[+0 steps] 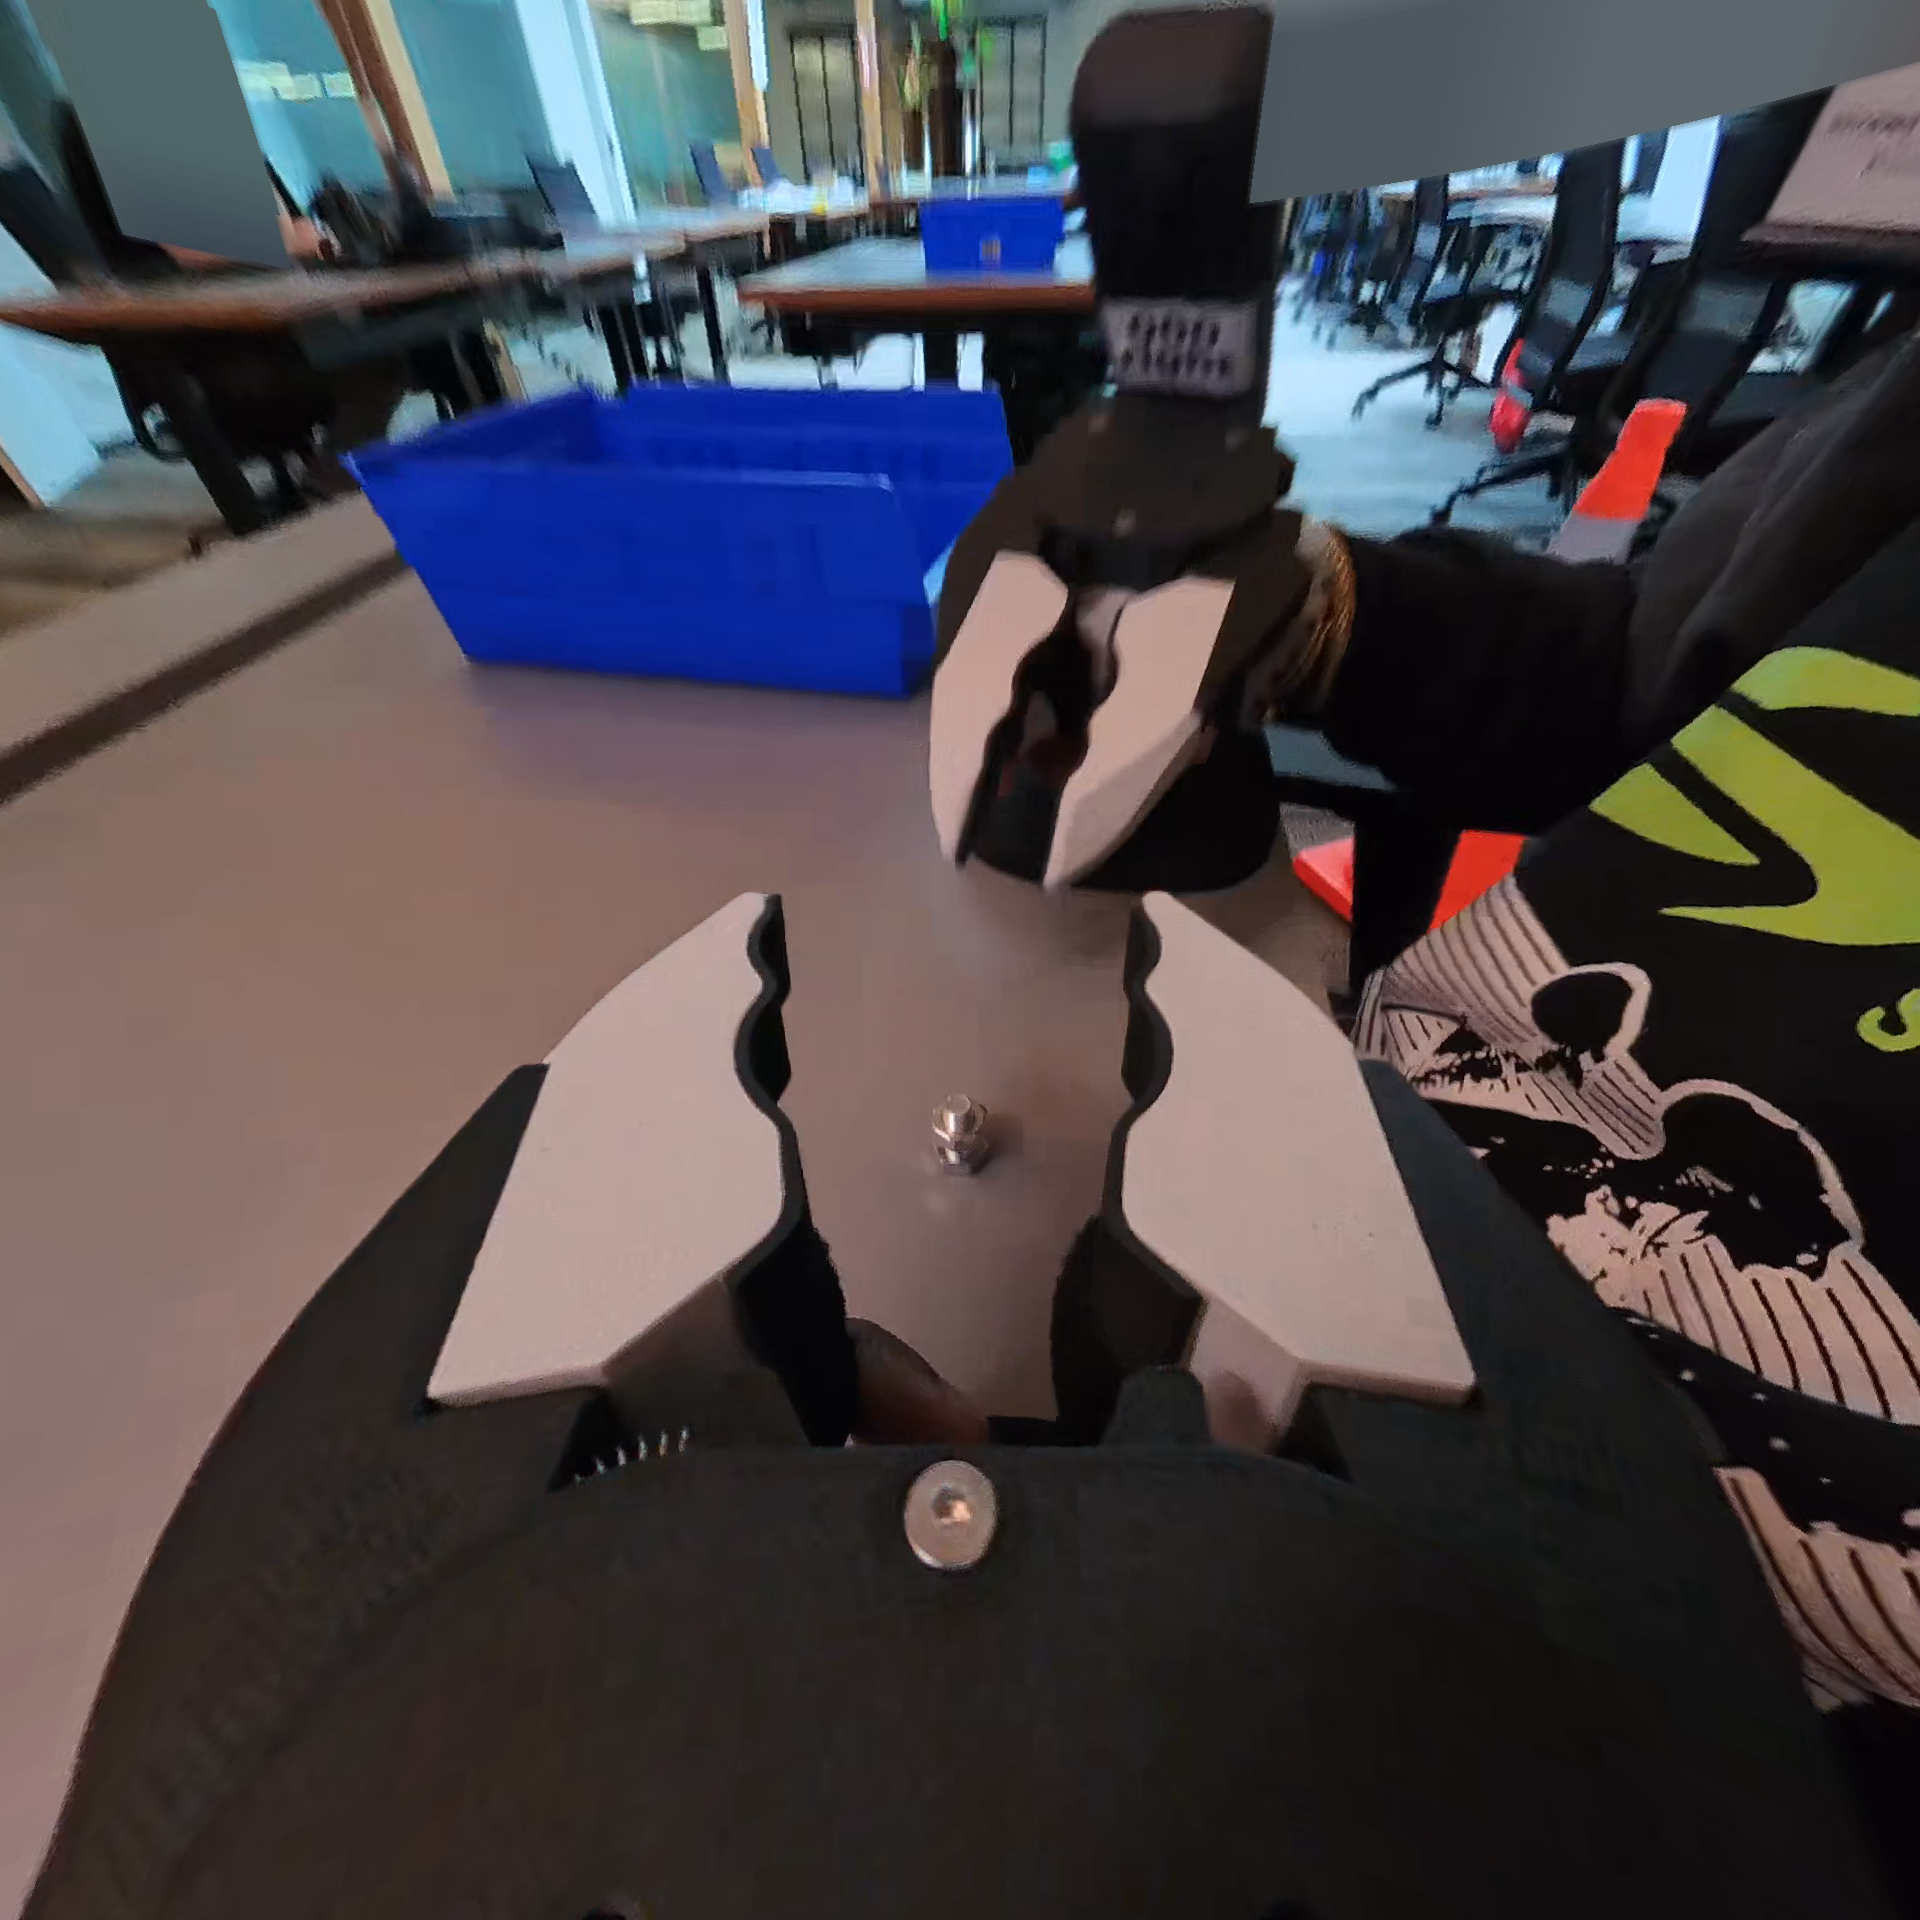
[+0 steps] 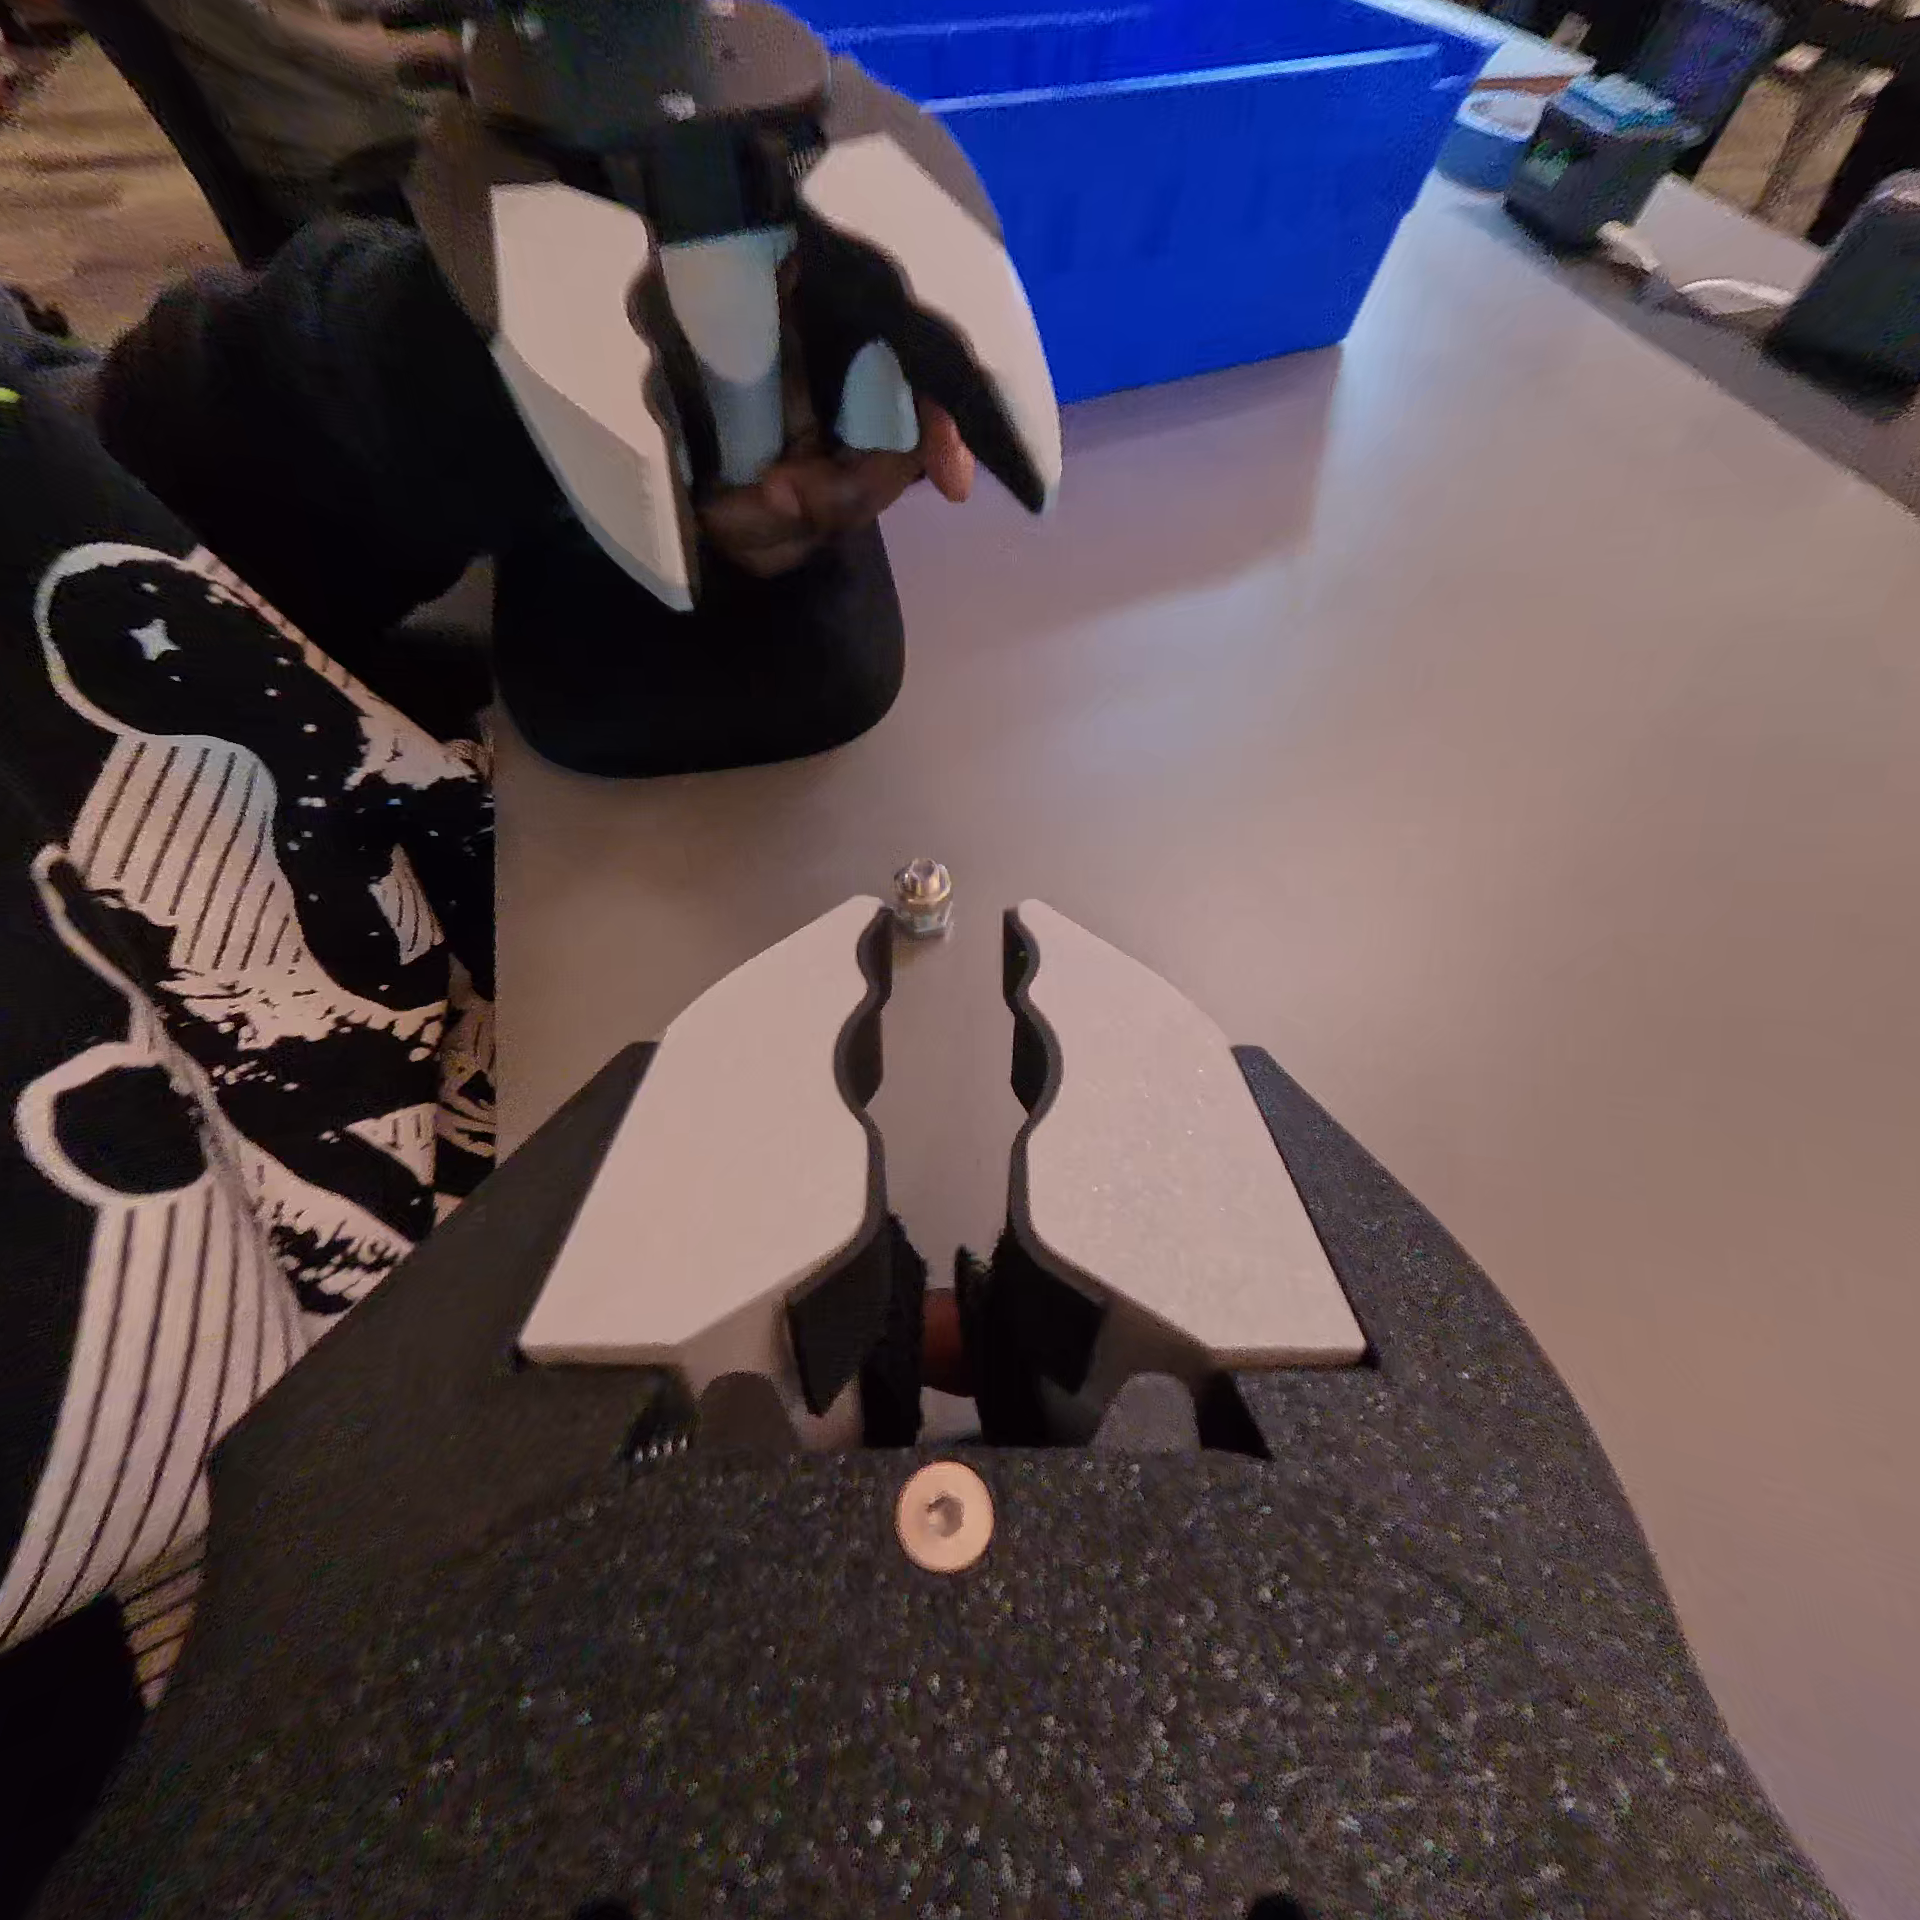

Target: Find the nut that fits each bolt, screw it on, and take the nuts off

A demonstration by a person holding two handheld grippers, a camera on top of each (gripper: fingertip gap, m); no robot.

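1. A small silver bolt (image 1: 961, 1132) stands upright on the grey table (image 1: 416, 935), with a nut (image 1: 963, 1155) threaded low on its shank. It is alone on the bare surface, near the person's edge of the table.
2. The left gripper (image 1: 956, 935) hovers over it with its jaws spread wide and nothing between them. The bolt shows in the gap, so I judge it is lining up to close on the pair.
3. The right gripper (image 2: 945, 914) comes in from the opposite side, jaws parted only narrowly and empty. In its own view the bolt sits just beyond the fingertips, close to the left one; I cannot tell if they touch.
4. Two grippers facing one bolt suggests one is meant to steady it while the other turns the nut off.
5. A blue bin (image 1: 675, 540) sits farther back, well apart. Its contents are hidden.
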